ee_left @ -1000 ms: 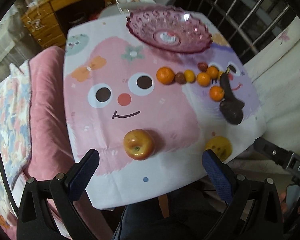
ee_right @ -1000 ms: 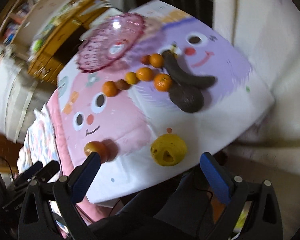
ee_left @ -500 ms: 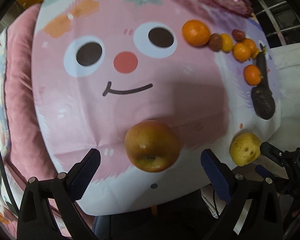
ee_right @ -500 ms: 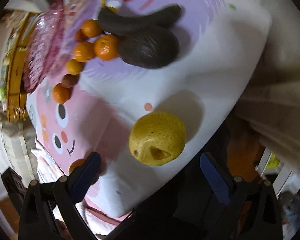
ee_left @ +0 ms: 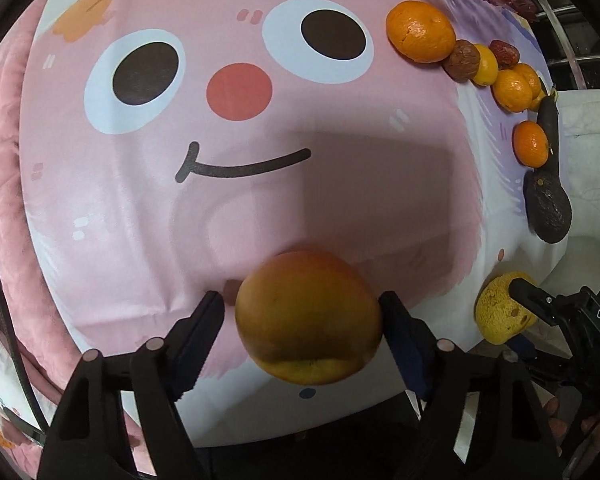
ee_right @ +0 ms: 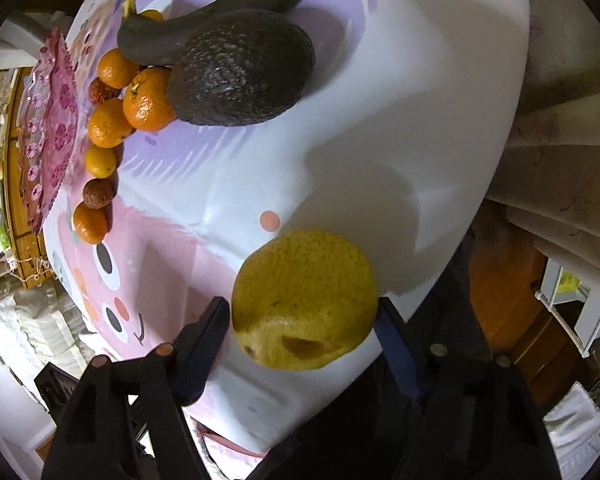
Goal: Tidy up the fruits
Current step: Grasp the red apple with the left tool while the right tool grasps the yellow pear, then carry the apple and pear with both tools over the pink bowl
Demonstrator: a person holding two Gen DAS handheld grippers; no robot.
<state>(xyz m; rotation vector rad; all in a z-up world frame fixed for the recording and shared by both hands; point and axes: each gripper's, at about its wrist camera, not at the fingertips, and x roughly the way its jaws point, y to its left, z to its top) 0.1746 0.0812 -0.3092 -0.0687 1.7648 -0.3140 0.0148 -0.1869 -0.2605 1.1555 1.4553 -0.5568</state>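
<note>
A red-yellow apple sits near the front edge of the cartoon-face cloth, between the fingers of my left gripper; the right pad touches it, the left pad stands a little off. A yellow pear with a bruise sits between the fingers of my right gripper, both pads at its sides; it also shows in the left wrist view. A row of oranges, brown nuts, a dark banana and an avocado lies farther back. The pink glass bowl stands behind.
The table has a pink padded seat at its left. A wooden dresser stands beyond the bowl. White curtain fabric hangs at the table's right.
Both grippers have moved forward and down over their fruits. The jaws have narrowed from wide open to around the apple and the pear.
</note>
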